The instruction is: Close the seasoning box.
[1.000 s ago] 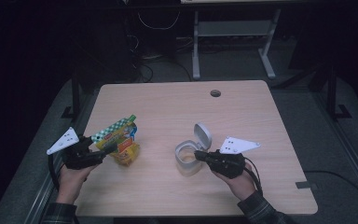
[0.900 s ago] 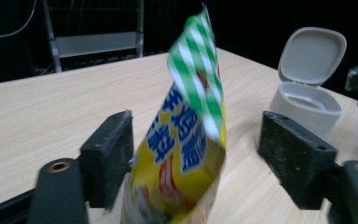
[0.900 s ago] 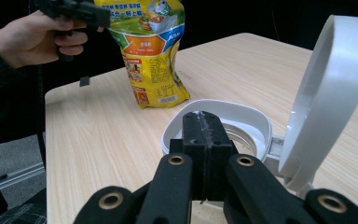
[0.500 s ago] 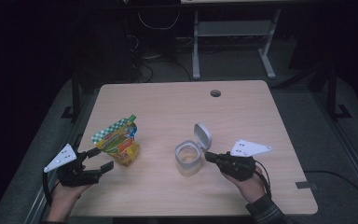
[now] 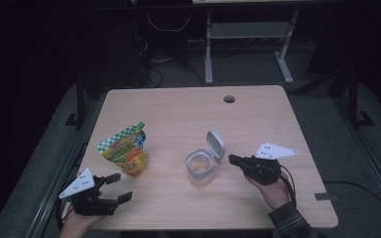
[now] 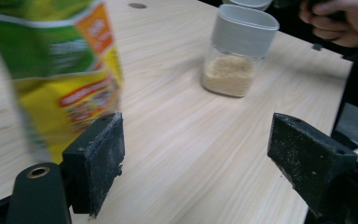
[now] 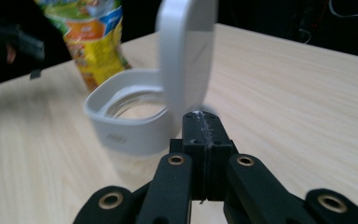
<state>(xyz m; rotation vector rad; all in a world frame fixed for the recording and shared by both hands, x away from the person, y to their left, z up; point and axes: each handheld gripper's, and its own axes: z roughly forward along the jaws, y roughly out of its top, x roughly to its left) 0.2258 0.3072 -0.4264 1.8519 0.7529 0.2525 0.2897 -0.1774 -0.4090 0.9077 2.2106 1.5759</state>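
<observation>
A green and yellow snack bag [image 5: 124, 151] stands on the wooden table [image 5: 178, 114], left of centre. A glass jar [image 5: 201, 169] with a white collar holds pale grains [image 6: 228, 74]; its white flip lid [image 5: 216, 145] stands open. My left gripper [image 5: 121, 187] is open near the front left edge, a little short of the bag [image 6: 60, 70], with nothing between its jaws [image 6: 196, 140]. My right gripper [image 5: 233, 159] is shut and empty, its tip [image 7: 204, 122] just behind the raised lid [image 7: 186, 51] and close to the jar [image 7: 130, 121].
A round cable hole [image 5: 229, 99] sits near the table's far edge. Beyond the table are a metal stand [image 5: 248, 37] and cables on the dark floor. The person's right hand [image 6: 340, 21] appears past the jar in the left gripper view.
My left gripper has let go of the bag and drawn back towards the front left edge, open. My right gripper has pulled back to the right of the jar.
</observation>
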